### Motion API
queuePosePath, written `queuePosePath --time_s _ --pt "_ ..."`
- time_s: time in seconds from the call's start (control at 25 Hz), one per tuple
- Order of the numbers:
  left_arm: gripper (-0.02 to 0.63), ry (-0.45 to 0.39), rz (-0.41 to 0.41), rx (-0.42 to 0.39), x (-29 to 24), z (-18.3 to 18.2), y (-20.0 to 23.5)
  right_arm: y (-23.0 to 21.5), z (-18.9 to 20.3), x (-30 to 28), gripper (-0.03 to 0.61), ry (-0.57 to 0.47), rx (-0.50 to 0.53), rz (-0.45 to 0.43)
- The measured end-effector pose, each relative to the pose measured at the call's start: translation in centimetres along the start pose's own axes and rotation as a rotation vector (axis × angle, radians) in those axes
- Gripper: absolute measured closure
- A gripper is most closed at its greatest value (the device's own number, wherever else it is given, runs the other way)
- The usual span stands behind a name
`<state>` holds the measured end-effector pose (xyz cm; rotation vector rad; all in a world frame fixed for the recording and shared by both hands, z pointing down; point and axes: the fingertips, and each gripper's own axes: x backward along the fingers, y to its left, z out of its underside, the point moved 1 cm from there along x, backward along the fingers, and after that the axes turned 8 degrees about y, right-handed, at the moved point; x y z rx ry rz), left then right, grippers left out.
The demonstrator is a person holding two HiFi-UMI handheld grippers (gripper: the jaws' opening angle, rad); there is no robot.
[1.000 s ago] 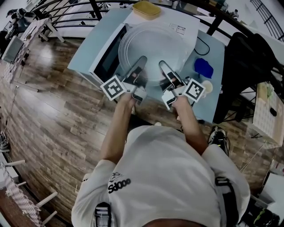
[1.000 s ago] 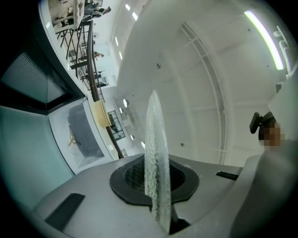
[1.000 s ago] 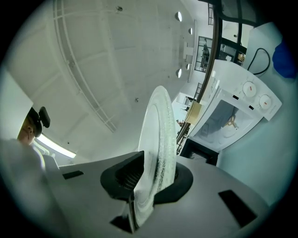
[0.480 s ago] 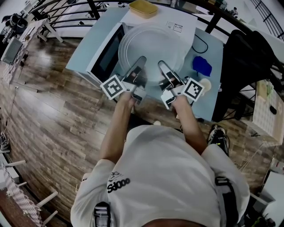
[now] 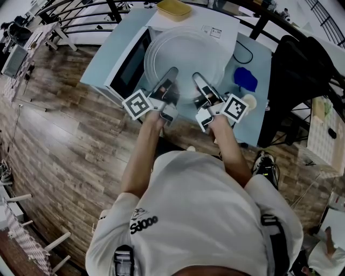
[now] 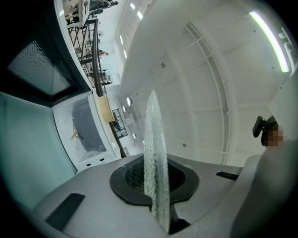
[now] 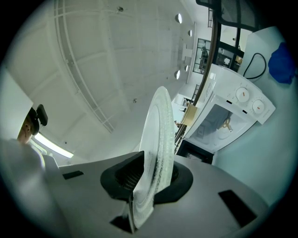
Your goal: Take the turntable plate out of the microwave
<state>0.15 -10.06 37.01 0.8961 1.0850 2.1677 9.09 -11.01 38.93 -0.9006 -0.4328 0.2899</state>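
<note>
The round clear glass turntable plate (image 5: 186,54) is out of the white microwave (image 5: 220,31) and is held up in the air. From the head view it covers most of the microwave's top. Two grippers hold it by the rim on the side away from the microwave.

The left gripper (image 5: 170,75) has its jaws nearly together, pinching the thin glass edge (image 6: 156,158). The right gripper (image 5: 197,81) pinches the rim (image 7: 157,139) the same way, with only the glass between its jaws.

The microwave's door (image 5: 129,64) hangs open on its left side, and the white inside (image 7: 219,125) shows in the right gripper view.

A flat yellow thing (image 5: 174,9), maybe a lid, lies behind the microwave. A small blue thing (image 5: 247,82) lies to the right of the microwave on the light blue table (image 5: 257,70).
</note>
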Motion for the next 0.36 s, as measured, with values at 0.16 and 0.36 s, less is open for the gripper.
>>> queuePosePath --time_s 0.16,0.36 --pt "0.578 0.001 -0.001 0.001 0.02 -0.11 0.12 -0.01 0.04 -0.15 0.531 0.001 -0.008 0.002" --pt "0.578 -0.002 -0.003 0.012 0.02 -0.15 0.32 -0.11 -0.03 -0.22 0.531 0.003 0.0 0.007"
